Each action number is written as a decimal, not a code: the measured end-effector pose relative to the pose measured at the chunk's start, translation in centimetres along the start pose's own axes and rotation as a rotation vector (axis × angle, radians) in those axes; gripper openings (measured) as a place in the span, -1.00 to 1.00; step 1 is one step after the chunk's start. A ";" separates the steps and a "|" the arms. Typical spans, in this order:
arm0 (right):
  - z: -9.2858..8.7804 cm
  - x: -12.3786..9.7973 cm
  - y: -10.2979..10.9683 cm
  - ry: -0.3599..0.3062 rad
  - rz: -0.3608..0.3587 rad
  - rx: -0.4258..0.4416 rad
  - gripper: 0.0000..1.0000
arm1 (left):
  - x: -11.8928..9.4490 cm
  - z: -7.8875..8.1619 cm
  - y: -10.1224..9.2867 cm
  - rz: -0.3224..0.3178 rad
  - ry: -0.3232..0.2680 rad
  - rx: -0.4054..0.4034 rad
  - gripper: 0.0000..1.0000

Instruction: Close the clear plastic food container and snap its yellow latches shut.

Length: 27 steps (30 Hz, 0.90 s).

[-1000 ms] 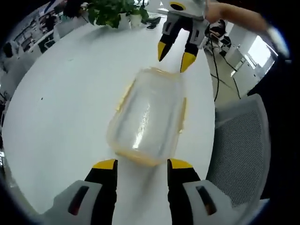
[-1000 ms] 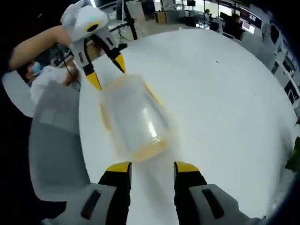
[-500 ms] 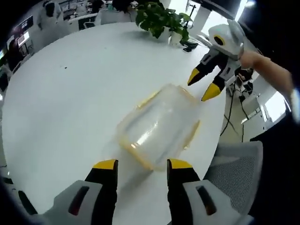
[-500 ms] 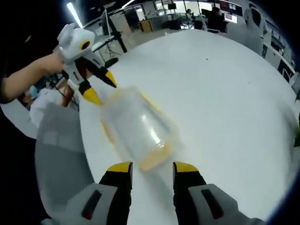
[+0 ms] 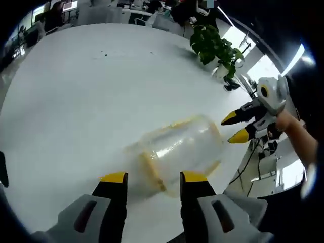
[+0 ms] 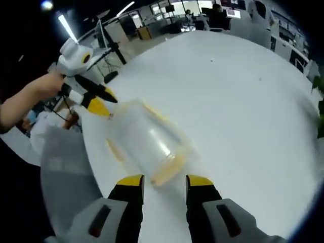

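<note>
Left gripper (image 5: pixel 150 178): at the bottom of the left gripper view, its two yellow-tipped jaws stand apart and hold nothing; the near end of the container lies just beyond the tips, a little between them.
Right gripper (image 6: pixel 163 180): at the bottom of the right gripper view, its jaws are parted too, with nothing between them; the container's near end is just above the tips.
Container (image 5: pixel 179 149): a clear plastic box with yellow edges, on the white table (image 5: pixel 76 96), in the lower middle of the left gripper view. In the right gripper view the container (image 6: pixel 144 142) sits left of the centre. It is blurred, so one cannot tell if the latches are snapped.
Yellow latch (image 6: pixel 169 169): a yellow strip on the container's near end in the right gripper view; its position is not clear.
Other gripper, left gripper view: at the right edge, held by a hand (image 5: pixel 288 121), tips apart and close to the container's far end.
Other gripper, right gripper view: upper left, tips at the container's far corner.
Chair (image 6: pixel 66 167): grey mesh back, lower left, beside the table edge.
Plant (image 5: pixel 215 45): green leaves, upper right, on the far side of the table.
Background: office desks and screens behind the table, top of both views.
</note>
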State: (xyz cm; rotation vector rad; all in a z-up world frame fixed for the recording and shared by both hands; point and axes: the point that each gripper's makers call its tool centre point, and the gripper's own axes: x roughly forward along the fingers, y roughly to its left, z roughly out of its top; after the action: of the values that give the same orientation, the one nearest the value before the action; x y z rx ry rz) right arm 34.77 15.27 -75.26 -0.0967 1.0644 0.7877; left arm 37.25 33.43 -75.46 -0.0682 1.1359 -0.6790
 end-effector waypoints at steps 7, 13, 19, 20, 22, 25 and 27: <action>0.1 0.1 0.2 -0.006 -0.021 0.029 -0.36 | 0.3 -0.8 0.2 0.016 -0.001 -0.030 -0.18; 0.0 0.6 0.3 -0.017 -0.019 0.058 -0.36 | 0.7 -0.8 0.3 0.033 -0.019 -0.010 -0.22; 0.1 1.2 0.4 -0.024 -0.016 0.092 -0.38 | 1.3 -0.6 -0.2 0.020 -0.043 -0.031 -0.26; 0.0 1.4 0.4 -0.021 -0.016 0.092 -0.38 | 1.4 -0.6 -0.3 0.019 -0.045 -0.029 -0.26; -0.2 1.6 0.3 -0.014 -0.018 0.088 -0.40 | 1.6 -0.8 -0.4 0.023 -0.036 -0.024 -0.27; -0.5 1.7 0.3 -0.006 -0.015 0.088 -0.42 | 1.8 -1.1 -0.5 0.023 -0.028 -0.014 -0.28; -0.6 1.9 0.3 -0.005 -0.015 0.089 -0.42 | 1.8 -0.9 -0.6 0.014 -0.041 -0.024 -0.29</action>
State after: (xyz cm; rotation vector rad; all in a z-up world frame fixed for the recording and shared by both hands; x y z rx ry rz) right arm 34.60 16.28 -76.98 -0.0268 1.0913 0.7256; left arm 36.61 32.25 -77.12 -0.0942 1.1044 -0.6492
